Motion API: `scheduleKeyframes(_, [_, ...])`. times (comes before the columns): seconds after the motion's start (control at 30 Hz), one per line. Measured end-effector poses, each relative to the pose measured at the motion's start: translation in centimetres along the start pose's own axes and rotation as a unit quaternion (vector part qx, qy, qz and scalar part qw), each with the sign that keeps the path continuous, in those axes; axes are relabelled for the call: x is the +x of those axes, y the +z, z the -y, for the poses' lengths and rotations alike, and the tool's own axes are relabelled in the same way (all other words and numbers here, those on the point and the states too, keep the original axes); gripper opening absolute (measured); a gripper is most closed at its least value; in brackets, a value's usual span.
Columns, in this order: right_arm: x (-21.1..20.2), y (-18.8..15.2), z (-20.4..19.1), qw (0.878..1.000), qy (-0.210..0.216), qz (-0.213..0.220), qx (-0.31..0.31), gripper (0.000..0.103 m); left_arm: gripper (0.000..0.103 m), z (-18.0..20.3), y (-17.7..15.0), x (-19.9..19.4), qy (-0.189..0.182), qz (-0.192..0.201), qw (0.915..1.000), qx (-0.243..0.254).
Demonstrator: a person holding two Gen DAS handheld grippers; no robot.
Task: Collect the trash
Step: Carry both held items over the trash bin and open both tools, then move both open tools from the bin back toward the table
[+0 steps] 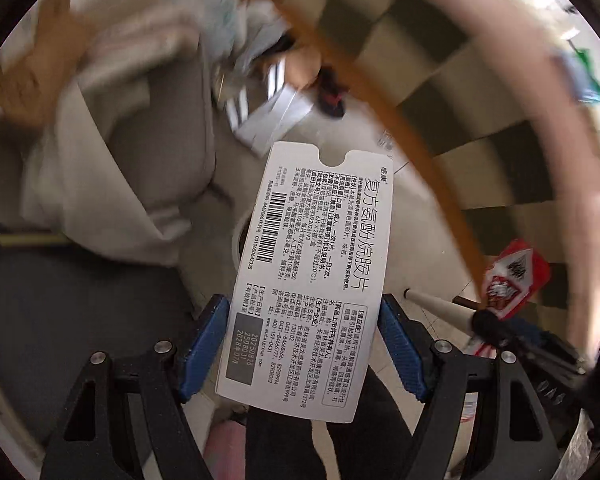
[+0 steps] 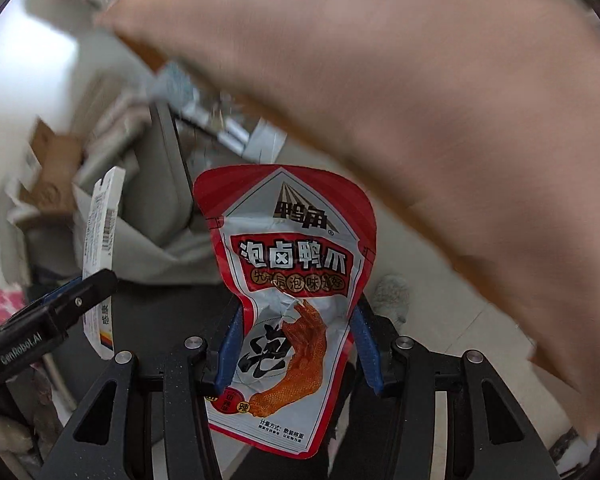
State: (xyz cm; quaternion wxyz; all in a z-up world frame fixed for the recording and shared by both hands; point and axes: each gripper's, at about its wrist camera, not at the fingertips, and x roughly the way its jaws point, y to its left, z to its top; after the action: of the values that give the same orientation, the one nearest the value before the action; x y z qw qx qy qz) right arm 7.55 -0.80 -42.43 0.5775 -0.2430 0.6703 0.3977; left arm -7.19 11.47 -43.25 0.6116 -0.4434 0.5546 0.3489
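Medicine card [image 1: 308,276] lengthwise along tool [image 1: 303,346]

One medicine card [image 1: 306,276], one snack pouch [image 2: 290,300], two tools.

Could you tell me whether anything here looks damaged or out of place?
Yes: the red snack pouch held in the right tongs is crumpled and creased. The flattened white medicine box in the left tongs looks intact.
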Motion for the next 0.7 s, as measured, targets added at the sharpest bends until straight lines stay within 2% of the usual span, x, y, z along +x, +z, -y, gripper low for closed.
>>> scheduleKeyframes(0.2, [14.5, 1.4, -1.0, 0.998, -0.012, -0.049, -0.027, 0.052, 0.074, -4.6, 0.8, 13.3, -0.039, -0.05, 0.9971, -0.042])
scheduleKeyframes(0.37, [25.2, 2.9, -0.1, 0.996, -0.013, -0.082, -0.041, 0.057, 0.077, -7.3, 1.7, 22.4, -0.039, -0.067, 0.994, -0.077])
scheduleKeyframes(0.43, [29.0, 3.3, 0.8, 0.994, -0.002, -0.101, -0.037, 0.064, 0.088, -8.2, 1.8, 24.2, -0.029, -0.06, 0.9939, -0.087])
scheduleKeyframes(0.47, [30.5, 3.3, 1.1, 0.993, 0.004, -0.109, -0.036, 0.071, 0.099, -8.6, 1.7, 24.9, -0.022, -0.057, 0.9942, -0.089])
scheduleKeyframes(0.5, [31.6, 3.7, 1.7, 0.993, 0.005, -0.109, -0.037, 0.074, 0.101, -8.8, 1.7, 25.4, -0.012, -0.054, 0.9945, -0.089])
scheduleKeyframes(0.57, [32.9, 3.5, 2.0, 0.993, -0.006, -0.103, -0.048, 0.094, 0.101, -9.2, 1.4, 25.7, 0.009, -0.047, 0.9952, -0.085])
scheduleKeyframes(0.63, [33.2, 2.8, 2.6, 0.993, -0.013, -0.101, -0.057, 0.099, 0.101, -9.5, 0.7, 25.5, 0.039, -0.042, 0.9953, -0.077])
scheduleKeyframes(0.7, [34.0, 2.8, 2.2, 0.992, -0.037, -0.097, -0.073, 0.099, 0.101, -9.7, 0.0, 25.0, 0.068, -0.04, 0.9944, -0.071])
